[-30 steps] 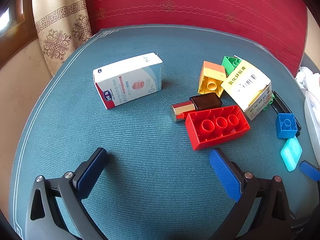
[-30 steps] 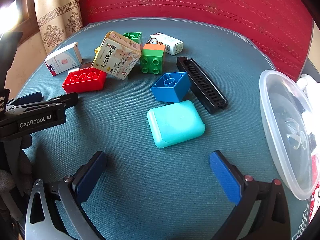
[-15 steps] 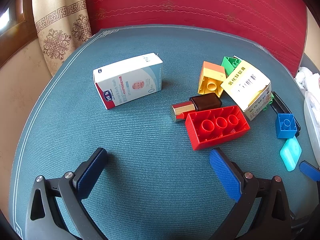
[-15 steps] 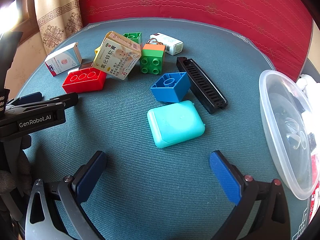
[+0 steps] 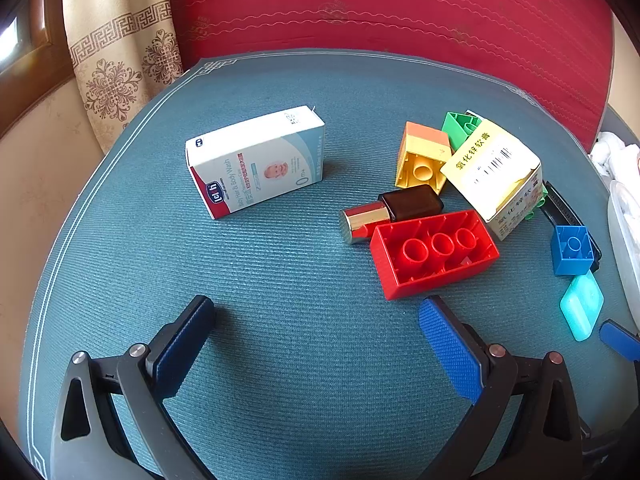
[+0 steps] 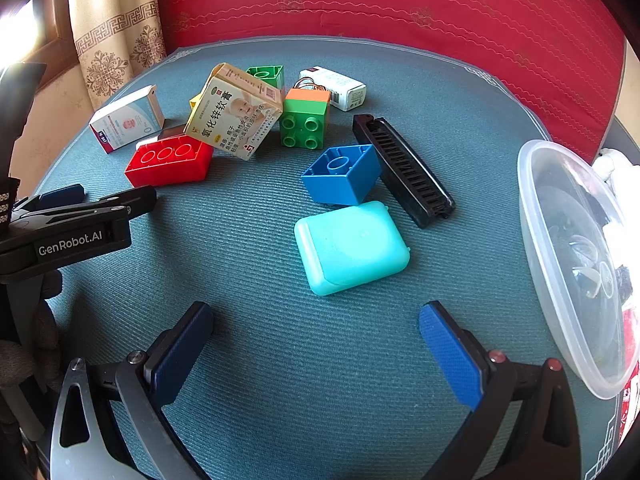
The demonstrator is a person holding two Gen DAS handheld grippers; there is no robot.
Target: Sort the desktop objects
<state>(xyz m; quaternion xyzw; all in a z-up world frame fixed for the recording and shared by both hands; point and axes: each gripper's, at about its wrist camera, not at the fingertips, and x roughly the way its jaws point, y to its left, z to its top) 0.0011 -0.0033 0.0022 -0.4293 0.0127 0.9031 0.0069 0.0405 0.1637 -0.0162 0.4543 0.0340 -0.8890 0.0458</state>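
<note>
My left gripper [image 5: 316, 320] is open and empty over the teal mat, just short of a red brick [image 5: 434, 252] lying hollow side up. Beyond it lie a gold and black lipstick [image 5: 390, 212], a yellow brick [image 5: 420, 160], a yellow medicine box [image 5: 496, 170] and a white baby wash box [image 5: 256, 160]. My right gripper [image 6: 316, 324] is open and empty, just short of a turquoise case [image 6: 350, 248]. Past the case sit a blue brick [image 6: 340, 174], a black comb [image 6: 404, 170], a green brick with an orange top [image 6: 306, 118] and the red brick [image 6: 168, 160].
A clear plastic bowl [image 6: 560, 240] stands at the mat's right edge. A white charger [image 6: 336, 88] and another green brick [image 6: 266, 74] lie at the back. The left gripper's body [image 6: 72, 232] shows at the left of the right wrist view. A red cushion [image 5: 380, 8] backs the mat.
</note>
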